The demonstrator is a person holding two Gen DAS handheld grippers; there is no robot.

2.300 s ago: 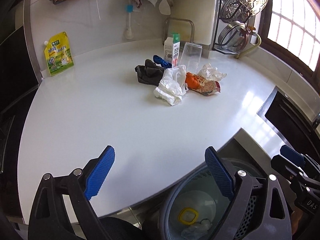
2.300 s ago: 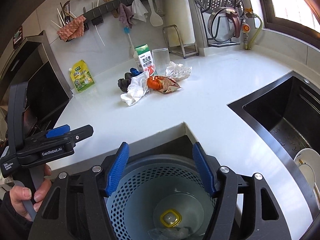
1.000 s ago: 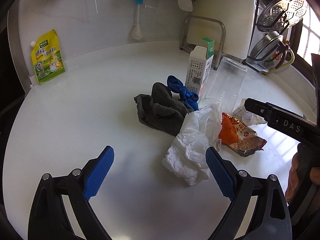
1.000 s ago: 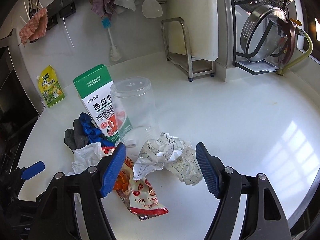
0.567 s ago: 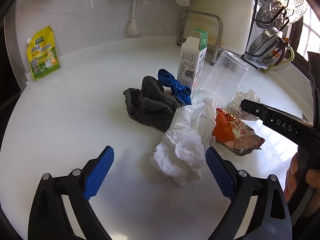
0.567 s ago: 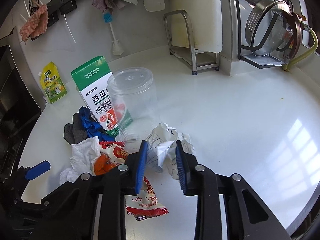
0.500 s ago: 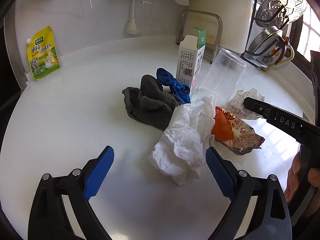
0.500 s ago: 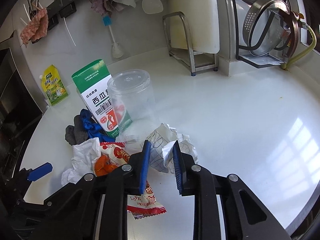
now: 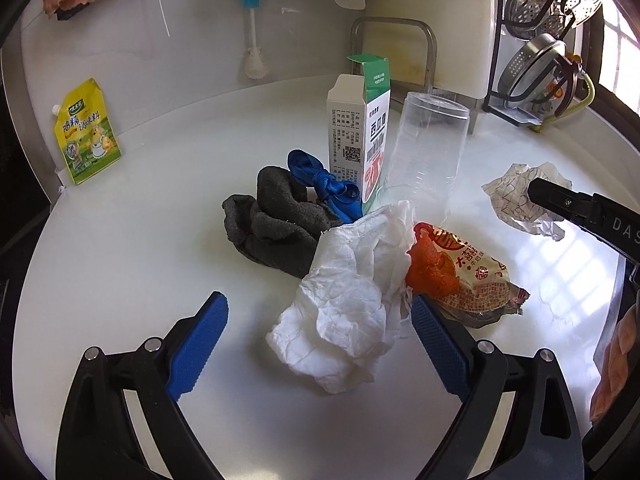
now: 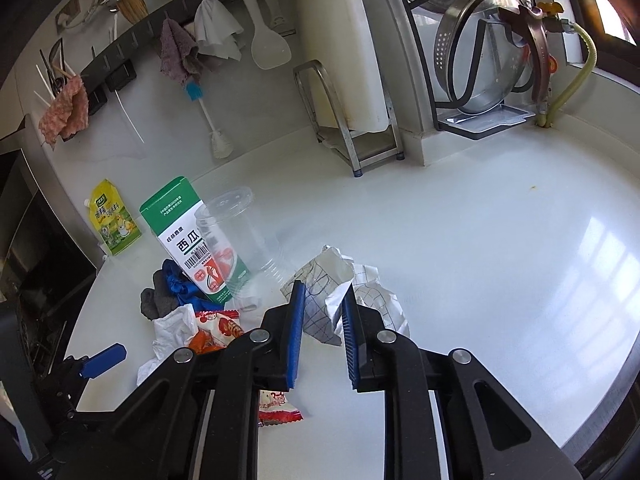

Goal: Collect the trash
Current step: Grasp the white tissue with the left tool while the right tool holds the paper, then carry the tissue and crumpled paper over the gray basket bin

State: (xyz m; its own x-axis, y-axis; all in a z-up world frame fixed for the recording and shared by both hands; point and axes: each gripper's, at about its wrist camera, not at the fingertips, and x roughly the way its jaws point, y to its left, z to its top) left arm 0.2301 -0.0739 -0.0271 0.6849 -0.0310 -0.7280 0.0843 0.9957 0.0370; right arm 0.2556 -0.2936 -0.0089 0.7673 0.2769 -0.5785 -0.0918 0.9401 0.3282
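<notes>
A pile of trash lies on the white counter (image 9: 140,260). It holds a crumpled white tissue (image 9: 344,312), an orange snack wrapper (image 9: 460,276), a grey cloth (image 9: 272,220) and a blue strap (image 9: 320,188). A green and white carton (image 9: 360,132) and an upturned clear cup (image 9: 424,152) stand behind them. My left gripper (image 9: 318,308) is open, and the tissue's near part lies between its fingers without touching them. My right gripper (image 10: 322,290) is closing its jaws, and its pads press on a crumpled patterned paper (image 10: 372,300) to the right of the pile.
A yellow pouch (image 9: 86,132) leans on the back wall at the left. A cutting board in a metal stand (image 10: 352,128) and a rack with a steel strainer (image 10: 480,60) stand at the back right. Cloths and utensils hang on a wall rail (image 10: 120,60).
The right gripper's jaws have come together from wide open onto the crumpled patterned paper. The left gripper has drawn nearer to the white tissue and stays open.
</notes>
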